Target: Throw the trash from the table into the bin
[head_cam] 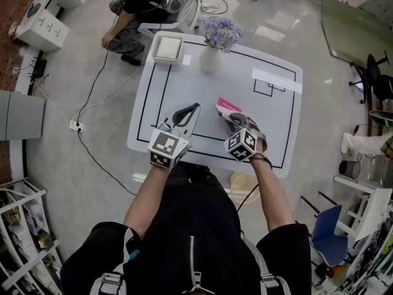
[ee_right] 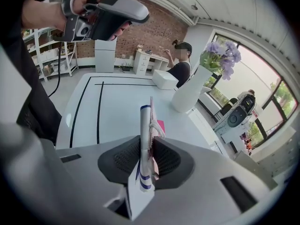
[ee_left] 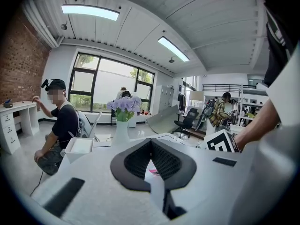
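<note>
My right gripper (head_cam: 237,121) (ee_right: 151,143) is shut on a flat piece of trash, a white wrapper (ee_right: 145,125) with blue stripes and a pink side. It holds the wrapper upright, a little above the white table (head_cam: 270,121). In the head view the wrapper's pink end (head_cam: 226,106) sticks out past the jaws. My left gripper (head_cam: 193,108) (ee_left: 151,141) hovers over the table to the left of it. Its black pads meet at the tips with nothing between them. A round beige bin (head_cam: 244,186) shows under the table's near edge, beside my right forearm.
A white vase of purple flowers (head_cam: 212,54) and a white box (head_cam: 167,48) stand at the table's far side. A white paper strip (head_cam: 276,80) lies at the far right. A person (head_cam: 138,17) sits on the floor beyond the table. Cables run across the floor at left.
</note>
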Demonstrator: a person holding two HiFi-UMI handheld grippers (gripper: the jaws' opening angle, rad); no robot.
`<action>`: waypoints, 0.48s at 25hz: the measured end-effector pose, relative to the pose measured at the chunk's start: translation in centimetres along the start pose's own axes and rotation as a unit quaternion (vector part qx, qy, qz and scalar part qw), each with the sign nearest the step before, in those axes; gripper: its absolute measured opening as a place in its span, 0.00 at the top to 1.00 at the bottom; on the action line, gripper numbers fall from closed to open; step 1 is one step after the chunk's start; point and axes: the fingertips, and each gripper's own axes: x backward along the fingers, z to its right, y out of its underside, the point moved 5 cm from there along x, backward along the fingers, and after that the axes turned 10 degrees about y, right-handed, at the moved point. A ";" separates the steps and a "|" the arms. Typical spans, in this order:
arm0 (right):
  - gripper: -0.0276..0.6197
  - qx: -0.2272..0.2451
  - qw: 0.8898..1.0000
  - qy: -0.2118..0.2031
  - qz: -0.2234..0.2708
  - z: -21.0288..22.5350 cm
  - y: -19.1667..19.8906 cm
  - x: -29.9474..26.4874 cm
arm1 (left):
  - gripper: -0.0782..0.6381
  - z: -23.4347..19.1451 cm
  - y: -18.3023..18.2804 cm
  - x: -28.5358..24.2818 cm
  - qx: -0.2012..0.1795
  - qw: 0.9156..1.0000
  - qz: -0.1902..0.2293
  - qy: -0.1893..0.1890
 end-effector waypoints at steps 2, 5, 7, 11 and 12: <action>0.83 -0.005 1.000 0.005 0.002 0.2 -0.2 0.6 | 0.88 0.1 -0.4 -0.2 -0.002 1.000 0.004 0.006; 0.84 -0.013 1.000 0.015 0.011 0.5 -0.8 1.6 | 0.88 0.2 -1.5 -0.6 -0.009 1.000 0.011 0.011; 0.84 -0.021 0.999 0.021 0.021 0.7 -1.2 2.5 | 0.88 0.3 -2.4 -0.9 -0.013 1.000 0.013 0.012; 0.84 -0.044 0.997 0.041 0.047 1.6 -2.6 4.1 | 0.88 0.6 -2.8 -1.6 -0.020 0.999 0.017 0.025; 0.84 -0.053 0.996 0.046 0.054 1.9 -3.0 4.6 | 0.88 0.6 -3.0 -1.8 -0.021 0.999 0.017 0.027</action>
